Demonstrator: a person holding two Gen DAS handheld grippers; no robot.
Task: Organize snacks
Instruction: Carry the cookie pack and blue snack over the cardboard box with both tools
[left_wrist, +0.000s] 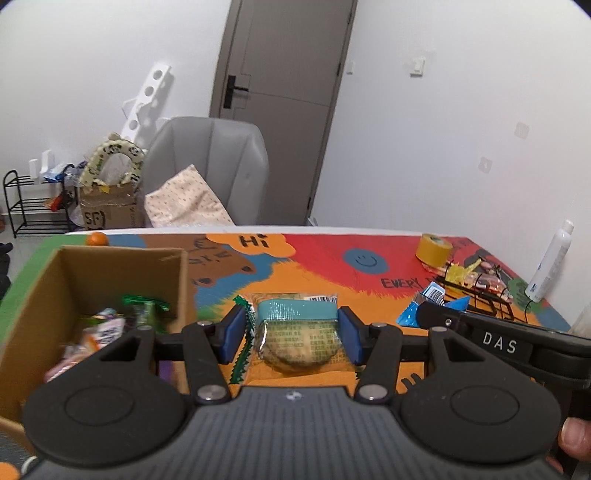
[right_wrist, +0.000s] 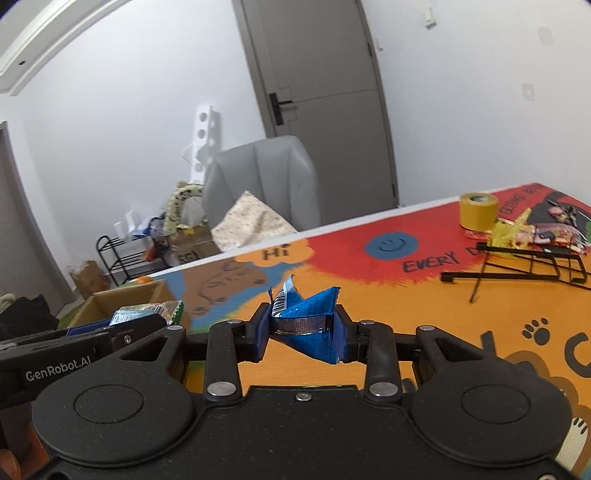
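My left gripper (left_wrist: 291, 334) is shut on a clear-wrapped round biscuit pack with a teal band (left_wrist: 299, 332), held above the colourful table mat. Just to its left stands an open cardboard box (left_wrist: 33, 306) with several wrapped snacks inside. My right gripper (right_wrist: 301, 334) is shut on a crumpled blue snack packet (right_wrist: 314, 325), also lifted over the mat. The right gripper's finger and the blue packet (left_wrist: 413, 314) show at the right in the left wrist view. In the right wrist view the cardboard box (right_wrist: 110, 302) is at the left, behind the left gripper.
A yellow tape roll (left_wrist: 434, 251), a black wire rack (right_wrist: 524, 266) and loose wrapped sweets (right_wrist: 554, 232) lie at the far right of the mat. A white bottle (left_wrist: 550, 262) stands at the right edge. A grey chair (left_wrist: 210, 166) sits beyond the table.
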